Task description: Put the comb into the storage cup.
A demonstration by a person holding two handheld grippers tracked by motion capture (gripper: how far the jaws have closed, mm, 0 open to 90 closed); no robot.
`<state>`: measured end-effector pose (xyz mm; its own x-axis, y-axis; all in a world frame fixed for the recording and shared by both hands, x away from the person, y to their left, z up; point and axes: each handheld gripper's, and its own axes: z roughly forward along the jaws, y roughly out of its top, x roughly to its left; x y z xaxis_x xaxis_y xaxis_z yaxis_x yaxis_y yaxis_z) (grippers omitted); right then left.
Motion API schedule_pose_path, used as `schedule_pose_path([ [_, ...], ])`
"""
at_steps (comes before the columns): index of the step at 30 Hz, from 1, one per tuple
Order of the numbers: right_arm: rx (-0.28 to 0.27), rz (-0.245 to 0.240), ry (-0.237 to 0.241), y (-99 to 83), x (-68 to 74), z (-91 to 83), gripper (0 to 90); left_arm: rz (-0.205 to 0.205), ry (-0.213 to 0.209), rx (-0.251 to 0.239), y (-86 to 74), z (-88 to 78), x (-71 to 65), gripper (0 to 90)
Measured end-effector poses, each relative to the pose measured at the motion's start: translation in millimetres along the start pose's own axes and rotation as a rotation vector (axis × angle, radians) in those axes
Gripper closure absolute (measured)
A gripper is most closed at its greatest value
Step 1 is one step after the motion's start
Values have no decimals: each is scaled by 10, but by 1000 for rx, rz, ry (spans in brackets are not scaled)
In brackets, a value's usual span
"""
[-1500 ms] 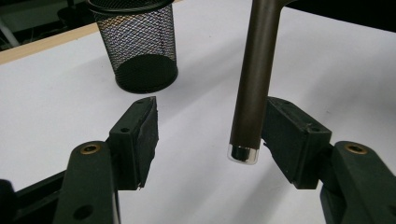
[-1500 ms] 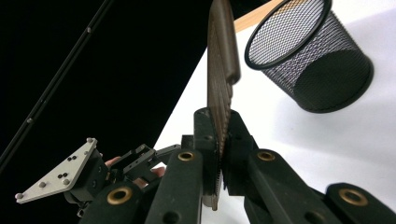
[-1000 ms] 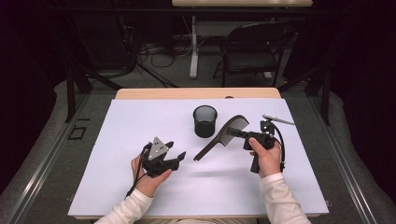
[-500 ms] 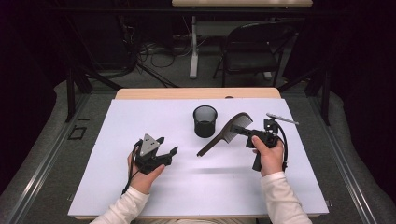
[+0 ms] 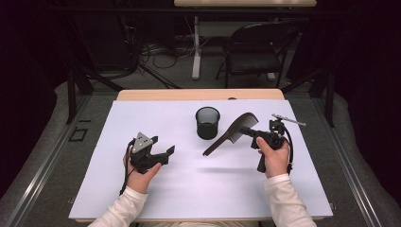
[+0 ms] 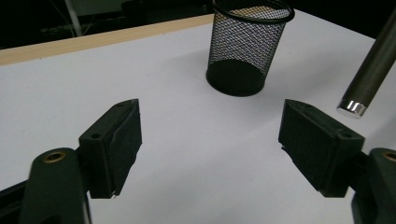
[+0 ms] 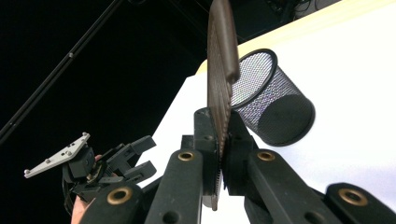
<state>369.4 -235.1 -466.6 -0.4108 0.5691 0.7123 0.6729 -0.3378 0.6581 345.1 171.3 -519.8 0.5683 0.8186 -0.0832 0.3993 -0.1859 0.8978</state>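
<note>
A dark brown comb (image 5: 231, 134) hangs in the air over the white mat, its handle end (image 6: 369, 74) pointing toward my left gripper. My right gripper (image 5: 251, 134) is shut on the comb's toothed end (image 7: 219, 60), with the teeth pinched between the pads. A black mesh cup (image 5: 207, 123) stands upright and empty behind the comb, also seen in the left gripper view (image 6: 245, 46) and the right gripper view (image 7: 273, 102). My left gripper (image 5: 166, 155) hovers left of the handle end. Its jaws have just been opening and stand wide, with nothing between the pads (image 6: 116, 144).
The white mat (image 5: 189, 189) covers most of the wooden table (image 5: 156, 94). A black folding chair (image 5: 257, 52) and another desk stand beyond the far edge, with cables on the floor. Dark frame rails run along both sides of the table.
My left gripper has drawn back to the left, away from the comb's handle end, and its jaws have spread wider. The right gripper and comb have stayed put.
</note>
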Motion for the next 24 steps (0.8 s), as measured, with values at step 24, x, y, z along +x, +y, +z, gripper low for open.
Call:
schedule_pose_path([
  [24, -60, -53, -30, 70, 43, -145, 869, 14, 17, -5, 3, -53, 31, 157],
])
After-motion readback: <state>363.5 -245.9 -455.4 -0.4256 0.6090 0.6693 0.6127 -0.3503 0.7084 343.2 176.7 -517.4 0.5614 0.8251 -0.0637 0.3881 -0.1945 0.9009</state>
